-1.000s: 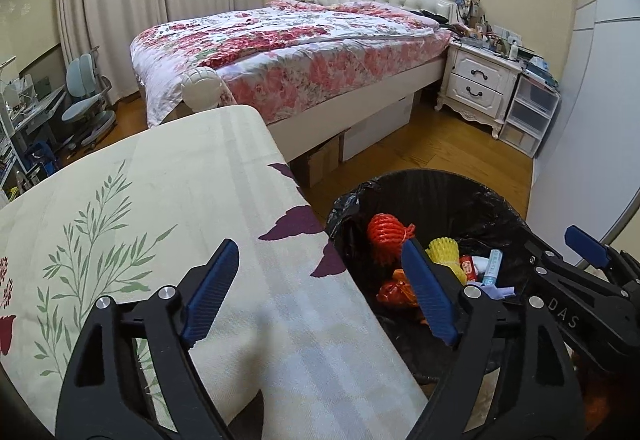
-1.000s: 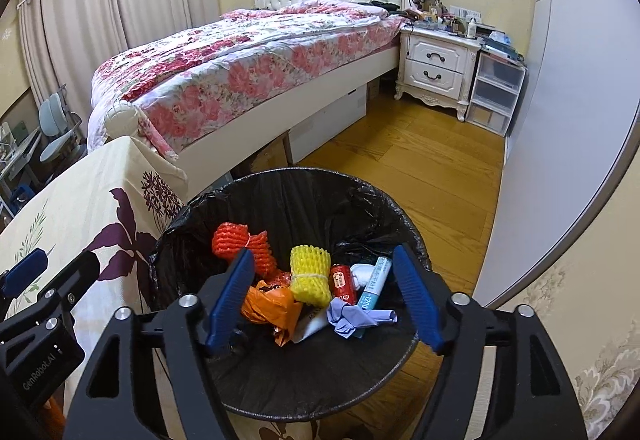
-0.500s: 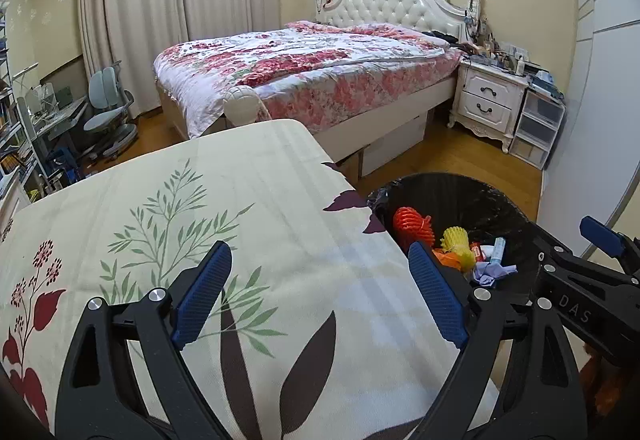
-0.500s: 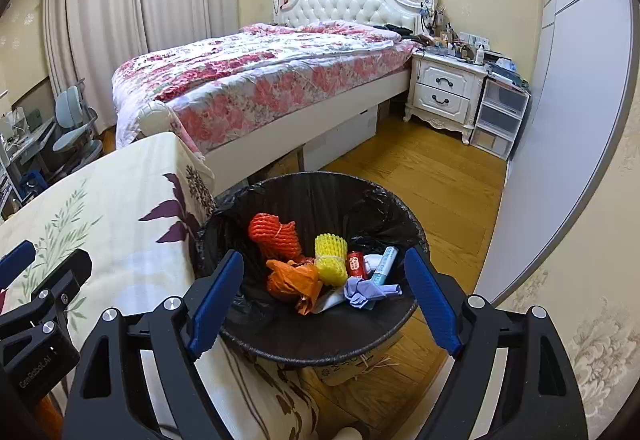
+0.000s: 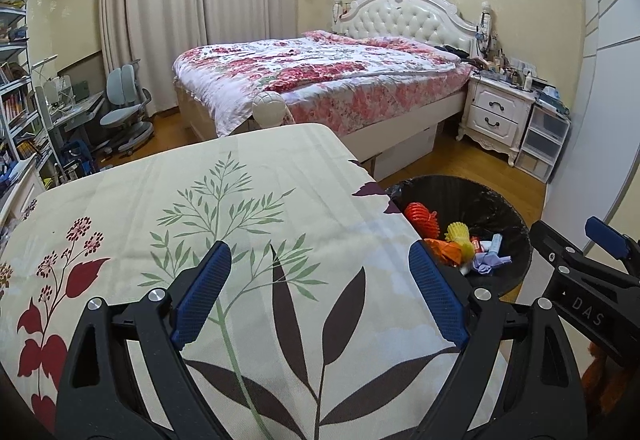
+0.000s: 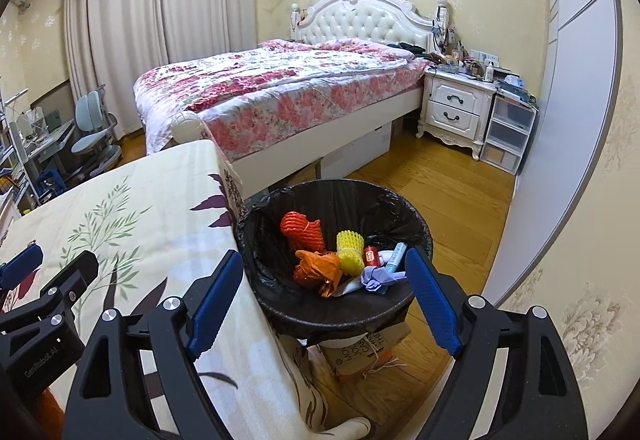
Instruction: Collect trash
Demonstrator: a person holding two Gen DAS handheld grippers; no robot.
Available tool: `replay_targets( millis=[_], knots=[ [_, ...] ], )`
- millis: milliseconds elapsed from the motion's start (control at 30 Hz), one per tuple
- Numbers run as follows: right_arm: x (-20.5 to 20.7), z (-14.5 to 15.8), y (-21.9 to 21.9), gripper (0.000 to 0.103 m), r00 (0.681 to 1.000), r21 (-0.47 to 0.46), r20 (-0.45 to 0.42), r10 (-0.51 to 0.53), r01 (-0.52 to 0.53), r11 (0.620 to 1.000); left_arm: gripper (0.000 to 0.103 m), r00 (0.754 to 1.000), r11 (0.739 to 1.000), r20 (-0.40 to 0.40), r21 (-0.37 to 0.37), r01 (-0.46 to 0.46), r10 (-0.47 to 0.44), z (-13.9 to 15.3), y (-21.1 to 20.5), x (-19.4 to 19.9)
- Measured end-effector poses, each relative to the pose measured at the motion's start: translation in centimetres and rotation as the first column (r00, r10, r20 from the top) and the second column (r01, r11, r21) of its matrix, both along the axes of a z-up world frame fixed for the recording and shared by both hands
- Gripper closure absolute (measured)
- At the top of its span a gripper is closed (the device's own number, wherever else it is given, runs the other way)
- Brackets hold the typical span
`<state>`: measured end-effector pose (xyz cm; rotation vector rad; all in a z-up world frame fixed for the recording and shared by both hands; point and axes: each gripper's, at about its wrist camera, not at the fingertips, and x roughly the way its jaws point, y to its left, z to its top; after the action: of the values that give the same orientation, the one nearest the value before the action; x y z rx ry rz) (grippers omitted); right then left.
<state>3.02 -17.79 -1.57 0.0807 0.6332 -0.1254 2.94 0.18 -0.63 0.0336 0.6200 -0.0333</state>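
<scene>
A round bin lined with a black bag stands on the floor by the table's right edge; it also shows in the left wrist view. In it lie an orange foam net, a yellow foam net, an orange wrapper, a small red can, a light blue tube and lilac paper. My left gripper is open and empty over the floral tablecloth. My right gripper is open and empty, above the bin's near rim.
A bed with a floral quilt stands behind the table. A white nightstand and plastic drawers stand at the back right by a white wardrobe. A cardboard box lies under the bin. A desk chair stands far left.
Both grippers have pulled back and risen away from the bin. The left one now looks over the tablecloth rather than the bin's edge. Both stayed open and empty.
</scene>
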Motion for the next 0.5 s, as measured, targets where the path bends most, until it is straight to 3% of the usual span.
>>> replay_targets(
  millis=[500],
  knots=[
    [-2.3, 1.0, 1.0, 0.022, 0.999, -0.006, 0.035, 0.027, -0.027, 1.000, 0.015, 0.999, 1.000, 0.034, -0.017, -0.009, 0.010, 1.2, 0.9, -2.3]
  ],
)
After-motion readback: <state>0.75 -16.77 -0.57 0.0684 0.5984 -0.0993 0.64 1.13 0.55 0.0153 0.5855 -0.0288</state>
